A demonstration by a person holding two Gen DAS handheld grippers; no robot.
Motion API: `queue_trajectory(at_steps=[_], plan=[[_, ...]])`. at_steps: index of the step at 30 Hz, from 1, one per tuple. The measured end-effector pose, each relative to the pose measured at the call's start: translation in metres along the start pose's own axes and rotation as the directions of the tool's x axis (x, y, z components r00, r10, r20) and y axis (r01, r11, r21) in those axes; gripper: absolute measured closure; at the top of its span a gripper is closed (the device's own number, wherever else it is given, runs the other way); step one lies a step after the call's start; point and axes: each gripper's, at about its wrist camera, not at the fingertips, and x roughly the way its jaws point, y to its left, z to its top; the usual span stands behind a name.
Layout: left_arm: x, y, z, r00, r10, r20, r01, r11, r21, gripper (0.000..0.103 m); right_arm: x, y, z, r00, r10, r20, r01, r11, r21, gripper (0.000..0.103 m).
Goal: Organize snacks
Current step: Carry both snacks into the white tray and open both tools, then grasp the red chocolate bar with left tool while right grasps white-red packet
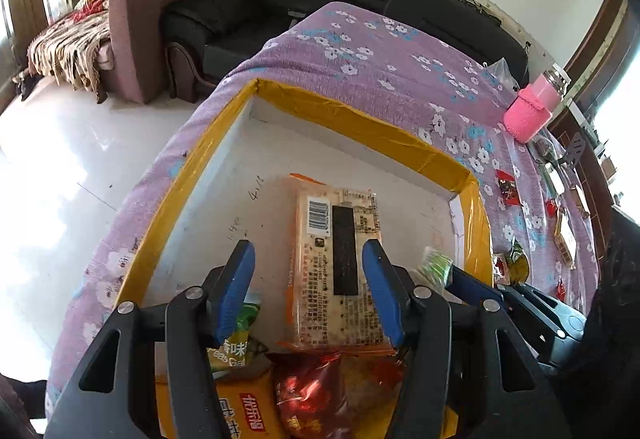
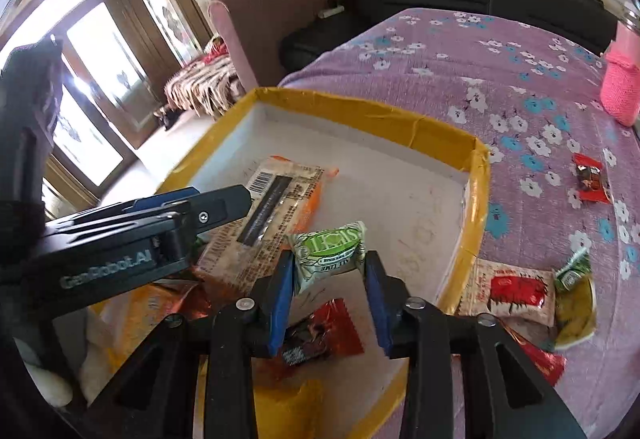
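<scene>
Right gripper (image 2: 328, 289) around green packet (image 2: 329, 257)

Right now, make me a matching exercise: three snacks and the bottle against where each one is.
1 green packet
2 barcode pack
3 red candy
4 pink bottle

a lying in the yellow-rimmed box
b standing on the floral cloth
c in the jaws of the right gripper
d lying on the cloth outside the box

Pairs: 1-c, 2-a, 3-d, 4-b

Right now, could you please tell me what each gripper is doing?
Left gripper: open, empty, above the cracker pack.
Right gripper: holding the green packet.
</scene>
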Motion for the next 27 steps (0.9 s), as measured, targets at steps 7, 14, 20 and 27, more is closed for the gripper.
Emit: queue_trajectory(at_steps=[7,14,20,27], plan=[[-0.026,-0.002,-0.011,0.998,-0.029,0.053,0.031,0.999,-0.027,0.046,-0.011,-0.008,0.006,0.999,0.024,0.039,-0.025,0.999,0.034,0.051],[-0.086,-0.034,-0.043,0.975,0.073,0.210,-0.073,0.997,-0.009,0.030,-0.057,-0.022,-0.012,0.993,0.036,0.111,-0.042,0.998,0.051,0.048],[-0.119,-0.068,-0.078,0.945,0.170,0.279,-0.183,0.983,0.021,0.030,-0.099,-0.053,-0.044,0.986,0.028,0.166,-0.046,0.993,0.107,0.045],[-0.128,-0.110,-0.102,0.933,0.208,0.295,-0.254,0.959,0.128,0.030,-0.145,-0.106,-0.077,0.974,-0.058,0.220,0.018,0.983,0.181,0.043]])
